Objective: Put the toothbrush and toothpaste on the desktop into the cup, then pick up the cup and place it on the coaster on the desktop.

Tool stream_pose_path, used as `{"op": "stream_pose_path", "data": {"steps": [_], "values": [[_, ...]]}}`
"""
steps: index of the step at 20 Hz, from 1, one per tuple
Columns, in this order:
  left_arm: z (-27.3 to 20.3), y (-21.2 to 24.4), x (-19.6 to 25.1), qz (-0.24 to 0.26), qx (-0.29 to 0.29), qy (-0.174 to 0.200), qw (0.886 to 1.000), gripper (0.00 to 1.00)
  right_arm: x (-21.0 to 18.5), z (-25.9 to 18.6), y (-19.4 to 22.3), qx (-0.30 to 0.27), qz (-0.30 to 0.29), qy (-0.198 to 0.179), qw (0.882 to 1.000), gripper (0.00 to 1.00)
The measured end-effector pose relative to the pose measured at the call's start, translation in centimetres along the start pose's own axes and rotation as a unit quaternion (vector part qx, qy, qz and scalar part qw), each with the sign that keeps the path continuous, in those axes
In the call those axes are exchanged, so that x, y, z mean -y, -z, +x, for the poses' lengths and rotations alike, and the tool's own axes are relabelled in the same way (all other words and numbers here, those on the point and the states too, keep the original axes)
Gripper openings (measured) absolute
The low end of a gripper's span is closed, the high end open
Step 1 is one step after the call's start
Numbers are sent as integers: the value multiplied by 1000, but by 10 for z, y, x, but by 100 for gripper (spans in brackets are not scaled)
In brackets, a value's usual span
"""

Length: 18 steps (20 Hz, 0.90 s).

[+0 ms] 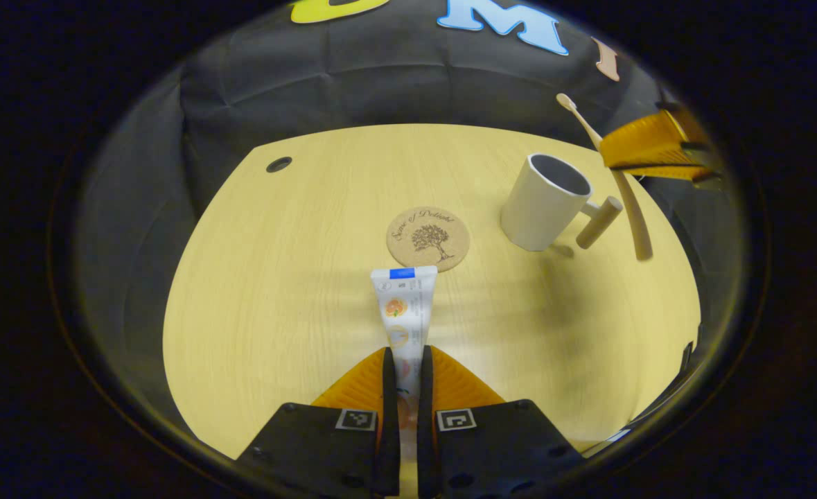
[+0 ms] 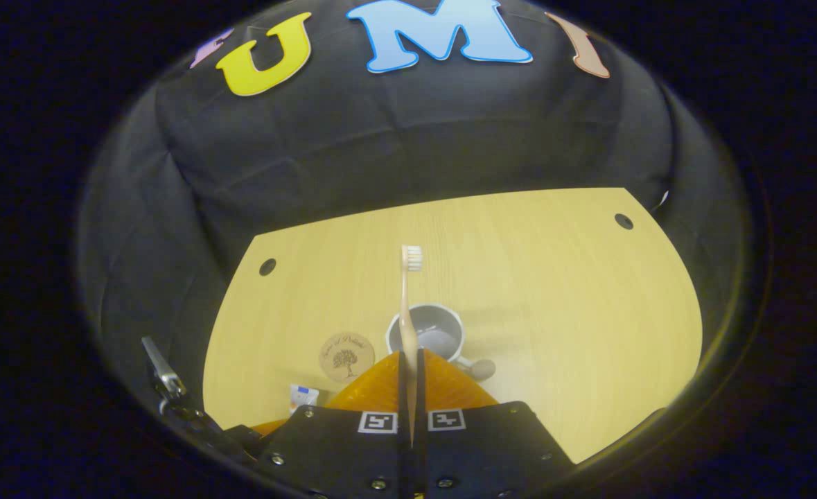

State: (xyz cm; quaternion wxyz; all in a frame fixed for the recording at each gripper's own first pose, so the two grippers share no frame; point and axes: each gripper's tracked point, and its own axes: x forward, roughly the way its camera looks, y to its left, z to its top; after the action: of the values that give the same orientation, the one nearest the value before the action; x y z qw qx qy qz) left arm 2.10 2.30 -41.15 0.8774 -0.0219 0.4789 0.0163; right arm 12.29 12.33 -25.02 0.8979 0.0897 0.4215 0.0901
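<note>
So the white ceramic cup [image 1: 545, 201] with its stubby wooden handle sits upright on the pale wood-grain desk [image 1: 276, 312], and I'll use it as the anchor here. In the left gripper view the left tool [image 1: 407, 367] is clamped narrow on the white plastic toothpaste tube [image 1: 404, 305] with the blue stripe and fruit pictures, both fingers pressing its sides; the tube sticks out forward, lifted off the desk, well to the left of the cup and nearer the camera. Its far end reaches up to the near edge of the round cork coaster [image 1: 427, 238] with the tree print, which lies flat just left of the cup, not touching it. The right tool [image 1: 647, 149] shows up off to the cup's right, gripping the beige wooden-looking toothbrush [image 1: 623, 187], which hangs tilted in the air right beside the cup's handle, bristle end up. In the right gripper view that tool [image 2: 411, 374] is closed tight on the toothbrush handle, the brush [image 2: 408, 305] pointing out over the cup [image 2: 430, 331], whose inside looks empty, with the coaster [image 2: 346, 357] just left of it.
</note>
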Motion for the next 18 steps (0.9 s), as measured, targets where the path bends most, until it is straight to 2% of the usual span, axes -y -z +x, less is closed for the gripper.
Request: {"op": "stream_pose_path", "data": {"steps": [7,12,18], "values": [[-13,7,-28,-13,-8,-30,999,17,2,42,-49,27,50,-7,998,1],[-19,14,-41,-26,-13,-46,999,17,8,65,-48,39,35,2,999,1],[-26,10,-38,-23,-10,-53,998,17,-3,66,-37,67,10,-21,997,2]]}}
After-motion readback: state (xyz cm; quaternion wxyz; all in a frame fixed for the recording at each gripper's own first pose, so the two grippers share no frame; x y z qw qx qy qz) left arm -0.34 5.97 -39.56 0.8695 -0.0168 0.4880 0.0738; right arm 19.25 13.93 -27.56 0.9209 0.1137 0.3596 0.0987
